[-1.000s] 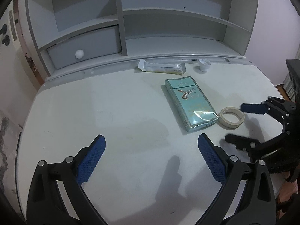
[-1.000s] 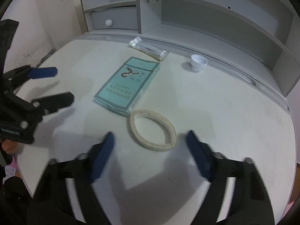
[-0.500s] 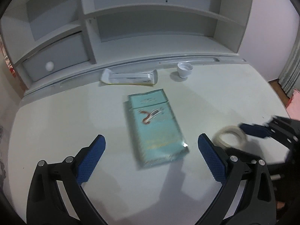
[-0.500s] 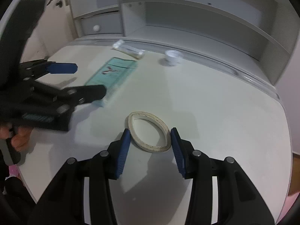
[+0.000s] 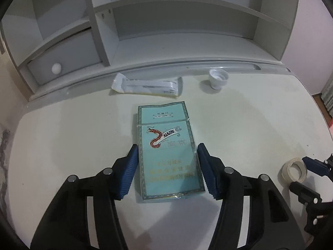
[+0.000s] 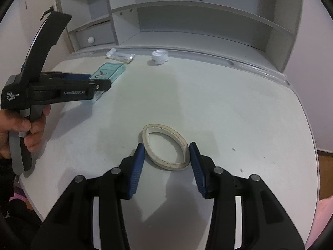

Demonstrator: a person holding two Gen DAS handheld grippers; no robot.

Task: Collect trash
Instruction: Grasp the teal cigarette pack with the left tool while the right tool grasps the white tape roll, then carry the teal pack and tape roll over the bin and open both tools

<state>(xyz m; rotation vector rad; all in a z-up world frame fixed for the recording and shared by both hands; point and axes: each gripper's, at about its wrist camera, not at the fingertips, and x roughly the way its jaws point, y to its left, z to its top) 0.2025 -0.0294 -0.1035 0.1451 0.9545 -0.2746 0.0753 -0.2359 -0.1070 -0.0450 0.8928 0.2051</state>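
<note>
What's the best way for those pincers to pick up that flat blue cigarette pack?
Across its two long edges near the lower half, coming down from above. The cigarette pack lies flat on the desk, so only its narrow width fits between the left gripper fingers, which already flank it.

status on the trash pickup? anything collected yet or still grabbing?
Nothing looks collected: all four items are on the desk. In hand: the left gripper, jaws just closing, brackets the cigarette pack; the right gripper brackets the squashed tape ring, jaws also just closed in. Neither item is lifted. Left: the white wrapper and the bottle cap by the shelf, untouched. No bin in view.
</note>
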